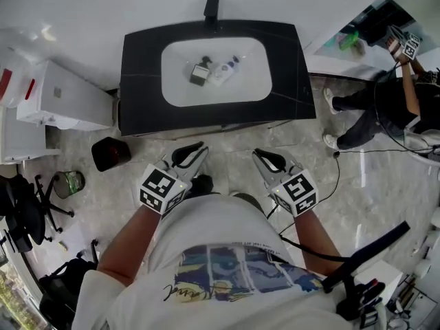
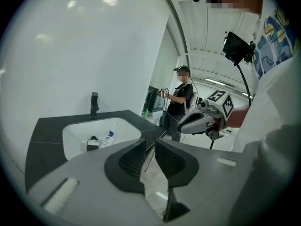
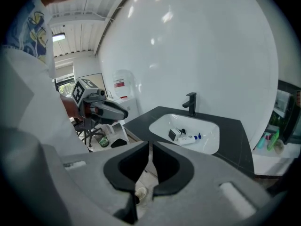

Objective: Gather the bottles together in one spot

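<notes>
Bottles [image 1: 223,71] in sink [image 1: 206,92] — far from left tool [image 2: 150,143], ajar, right tool [image 3: 150,145], closed, both empty

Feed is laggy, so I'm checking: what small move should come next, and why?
Probably step closer to the sink: the white bottle and the dark bottle both lie in its basin, while the left tool and right tool hang empty, well short of it.

Two bottles lie in the one white basin [image 1: 173,91] sunk in the single dark surface [image 1: 141,81], one dark squarish bottle [image 1: 199,74] and one white bottle [image 1: 223,71], with one black tap [image 1: 211,9] at its back edge.
</notes>
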Motion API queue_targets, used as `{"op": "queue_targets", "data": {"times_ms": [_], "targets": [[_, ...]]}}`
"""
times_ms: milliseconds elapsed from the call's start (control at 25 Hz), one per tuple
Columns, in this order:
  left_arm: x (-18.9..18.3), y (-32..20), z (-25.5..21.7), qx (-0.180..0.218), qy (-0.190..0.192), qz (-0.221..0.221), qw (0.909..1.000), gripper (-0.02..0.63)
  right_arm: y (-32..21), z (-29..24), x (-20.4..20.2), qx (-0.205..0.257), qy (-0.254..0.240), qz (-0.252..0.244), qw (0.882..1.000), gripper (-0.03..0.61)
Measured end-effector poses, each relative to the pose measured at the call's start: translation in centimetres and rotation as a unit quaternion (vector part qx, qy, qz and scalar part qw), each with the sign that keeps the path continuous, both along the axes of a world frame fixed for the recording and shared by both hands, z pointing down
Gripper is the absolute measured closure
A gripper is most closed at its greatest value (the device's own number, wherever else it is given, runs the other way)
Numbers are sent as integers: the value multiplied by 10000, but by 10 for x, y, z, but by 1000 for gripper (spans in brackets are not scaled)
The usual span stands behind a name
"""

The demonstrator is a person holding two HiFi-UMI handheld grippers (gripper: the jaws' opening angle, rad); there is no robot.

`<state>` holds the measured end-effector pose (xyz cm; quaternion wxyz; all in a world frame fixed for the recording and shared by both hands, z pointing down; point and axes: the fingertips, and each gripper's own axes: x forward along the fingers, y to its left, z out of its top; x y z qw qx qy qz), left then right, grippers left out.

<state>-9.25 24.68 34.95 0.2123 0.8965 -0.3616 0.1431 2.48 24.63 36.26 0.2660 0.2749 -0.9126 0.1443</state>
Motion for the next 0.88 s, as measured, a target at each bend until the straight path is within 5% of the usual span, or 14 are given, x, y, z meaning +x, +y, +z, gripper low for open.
{"op": "queue_targets", "data": {"times_ms": [240, 480, 880], "targets": [[-30, -54, 7, -120, 37, 160, 9998, 508, -41, 0, -30, 53, 103, 274, 9996, 552], [-43, -111, 26, -228, -150, -123, 9996, 495, -72, 1, -41, 13, 171, 224, 9996, 551], [-42, -240, 98, -808, -1189, -664, 9874, 499, -144, 18, -33, -279, -17, -145, 9995, 552]]}}
